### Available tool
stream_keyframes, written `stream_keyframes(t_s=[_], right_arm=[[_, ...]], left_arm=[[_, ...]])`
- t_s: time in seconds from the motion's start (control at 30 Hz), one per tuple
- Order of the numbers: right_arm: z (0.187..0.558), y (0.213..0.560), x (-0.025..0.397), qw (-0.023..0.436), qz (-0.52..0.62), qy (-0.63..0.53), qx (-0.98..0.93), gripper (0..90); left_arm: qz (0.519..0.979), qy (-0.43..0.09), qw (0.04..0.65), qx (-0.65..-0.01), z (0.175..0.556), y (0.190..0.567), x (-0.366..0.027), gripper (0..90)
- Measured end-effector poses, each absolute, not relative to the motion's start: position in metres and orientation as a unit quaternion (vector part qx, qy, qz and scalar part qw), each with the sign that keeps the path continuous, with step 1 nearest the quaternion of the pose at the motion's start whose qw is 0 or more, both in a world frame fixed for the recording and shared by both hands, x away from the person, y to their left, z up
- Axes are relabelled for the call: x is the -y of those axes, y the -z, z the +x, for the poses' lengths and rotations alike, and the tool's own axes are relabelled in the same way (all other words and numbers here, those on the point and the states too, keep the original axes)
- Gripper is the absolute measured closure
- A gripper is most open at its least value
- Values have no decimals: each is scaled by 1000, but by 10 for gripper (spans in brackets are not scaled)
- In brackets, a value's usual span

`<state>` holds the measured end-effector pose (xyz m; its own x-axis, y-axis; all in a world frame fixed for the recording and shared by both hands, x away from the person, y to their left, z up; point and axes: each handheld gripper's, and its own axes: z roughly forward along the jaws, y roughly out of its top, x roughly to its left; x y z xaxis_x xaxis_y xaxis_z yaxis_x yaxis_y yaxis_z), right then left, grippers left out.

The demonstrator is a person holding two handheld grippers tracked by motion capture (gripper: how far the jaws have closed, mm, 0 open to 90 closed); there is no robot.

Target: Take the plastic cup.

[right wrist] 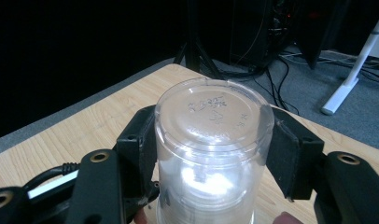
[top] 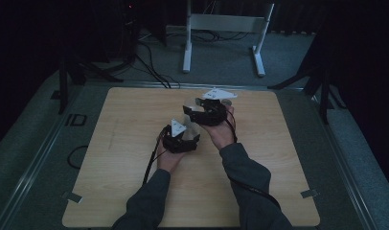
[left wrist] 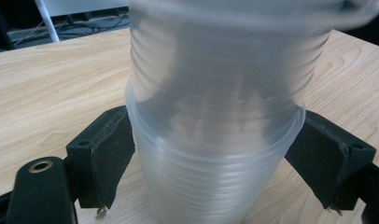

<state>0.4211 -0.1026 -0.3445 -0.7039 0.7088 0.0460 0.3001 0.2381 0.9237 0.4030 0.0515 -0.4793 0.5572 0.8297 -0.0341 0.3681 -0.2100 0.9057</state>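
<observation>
Dark room all around, cables and a white frame's legs (top: 221,43) lying on the grey floor beyond, and a pale wooden counter (top: 125,143) sitting in the middle of it. Both of the person's hands are working near the counter's centre, the left tongs (top: 181,140) nearer the person and the right tongs (top: 208,112) just beyond them, close together. Down in the left gripper view, the left tongs (left wrist: 215,154) are clamping a stack of clear ribbed plastic cups (left wrist: 215,177), black pads pressing on both sides of the stack's wider rim, while another clear cup (left wrist: 225,60) is sitting partly in it, rising blurred towards the top. Over in the right gripper view, the right tongs (right wrist: 211,149) are gripping a clear cup (right wrist: 213,140) by its sides, with its flat embossed base facing up and the counter edge lying behind it.
</observation>
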Motion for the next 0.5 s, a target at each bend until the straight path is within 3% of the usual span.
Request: stream_keyframes(t_s=[0.5], right_arm=[[419, 324, 105, 199, 327, -534, -753, 401]], left_arm=[[740, -230, 482, -409, 399, 474, -59, 173]])
